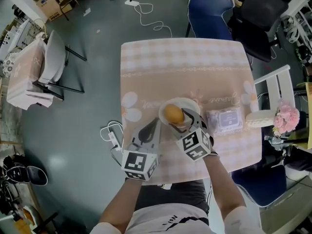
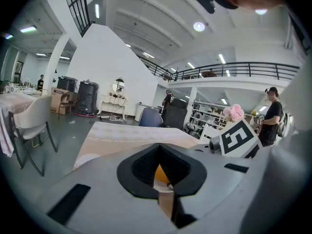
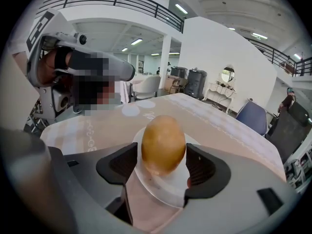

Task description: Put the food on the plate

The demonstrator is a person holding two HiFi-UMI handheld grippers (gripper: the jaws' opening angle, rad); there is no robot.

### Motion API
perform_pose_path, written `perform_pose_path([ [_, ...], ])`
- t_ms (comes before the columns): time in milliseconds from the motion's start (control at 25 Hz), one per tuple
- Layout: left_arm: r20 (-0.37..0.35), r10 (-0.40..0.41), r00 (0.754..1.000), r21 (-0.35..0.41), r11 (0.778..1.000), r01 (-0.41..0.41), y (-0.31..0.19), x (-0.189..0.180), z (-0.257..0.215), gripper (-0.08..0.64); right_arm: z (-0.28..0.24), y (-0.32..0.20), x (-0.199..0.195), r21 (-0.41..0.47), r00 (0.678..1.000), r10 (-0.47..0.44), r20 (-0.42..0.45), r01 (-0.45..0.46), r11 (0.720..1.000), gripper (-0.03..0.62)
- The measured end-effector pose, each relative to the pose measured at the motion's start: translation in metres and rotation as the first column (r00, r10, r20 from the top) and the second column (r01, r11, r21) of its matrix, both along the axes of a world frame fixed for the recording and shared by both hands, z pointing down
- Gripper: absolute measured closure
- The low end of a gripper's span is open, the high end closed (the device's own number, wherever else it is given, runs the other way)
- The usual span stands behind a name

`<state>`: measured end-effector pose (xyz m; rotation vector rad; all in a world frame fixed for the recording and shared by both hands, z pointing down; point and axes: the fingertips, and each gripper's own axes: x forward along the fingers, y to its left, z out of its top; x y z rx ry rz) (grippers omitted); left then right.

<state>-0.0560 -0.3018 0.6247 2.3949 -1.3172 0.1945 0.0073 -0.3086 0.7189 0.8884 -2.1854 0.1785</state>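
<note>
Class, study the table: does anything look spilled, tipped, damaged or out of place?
Nothing stands out. The golden food sits on the white plate between the right gripper's jaws, the packet lies flat beside it, and the tablecloth shows no spill.

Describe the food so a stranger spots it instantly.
Find the pink checked table, then the round white plate near its front edge. Between the jaws of the right gripper sits a golden-brown egg-shaped food item, unlike the flat wipes packet alongside.
</note>
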Motion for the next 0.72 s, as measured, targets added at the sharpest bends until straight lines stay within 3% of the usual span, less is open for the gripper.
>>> perform_pose_path([
  [400, 0.006, 0.005, 1.0, -0.014, 1.0, -0.005, 0.008, 0.003, -0.011, 0.554, -0.025, 0.004, 0.01, 0.01, 0.998, 0.052, 0.035, -0.052, 0.999, 0.304],
  [720, 0.0, 0.031, 1.0, -0.017, 0.999, -0.031, 0.022, 0.013, -0.041, 0.554, -0.092, 0.018, 0.023, 0.039, 0.954, 0.191, 0.23, -0.205, 0.978, 0.307],
])
